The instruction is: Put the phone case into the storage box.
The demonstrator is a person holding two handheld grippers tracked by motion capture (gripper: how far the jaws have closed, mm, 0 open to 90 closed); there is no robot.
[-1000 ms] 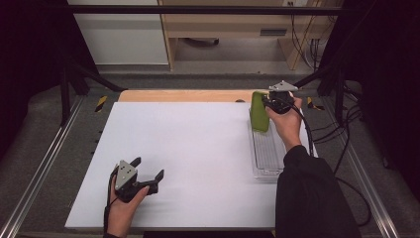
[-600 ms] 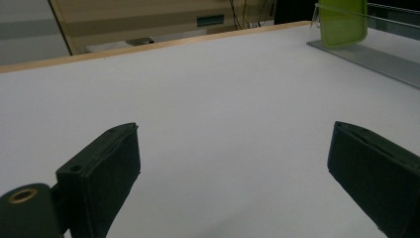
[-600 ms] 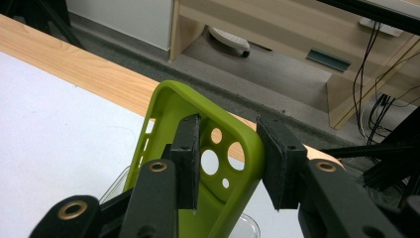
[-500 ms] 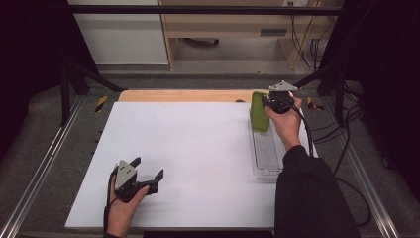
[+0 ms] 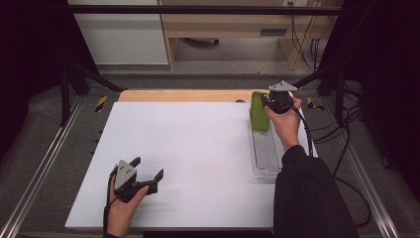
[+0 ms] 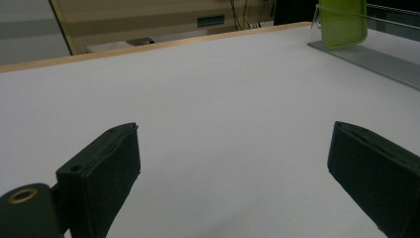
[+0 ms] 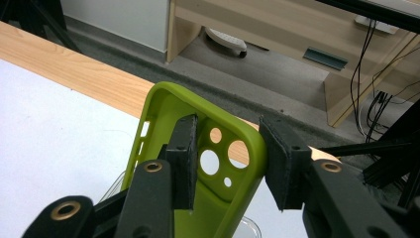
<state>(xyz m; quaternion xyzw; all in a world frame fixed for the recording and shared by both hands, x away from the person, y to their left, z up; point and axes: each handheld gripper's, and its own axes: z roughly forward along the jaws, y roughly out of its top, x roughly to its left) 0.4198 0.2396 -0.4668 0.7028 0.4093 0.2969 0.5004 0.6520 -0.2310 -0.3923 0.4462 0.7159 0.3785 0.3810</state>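
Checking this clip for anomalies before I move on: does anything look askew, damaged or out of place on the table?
Nothing looks damaged or spilled. The one unusual pose is the lime-green soft phone case: it stands on end at the far end of the clear ribbed plastic tray, with the right gripper straddling its side wall. The left gripper sits open on the white table.

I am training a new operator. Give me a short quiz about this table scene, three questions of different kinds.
1. True or false: the left claw stands open, with nothing between its jaws.
2. What colour is the phone case?
3. Where does the phone case stand? A: at the far end of the clear tray; B: in the left claw; C: on the floor.
Key: 1 true; 2 green; 3 A.
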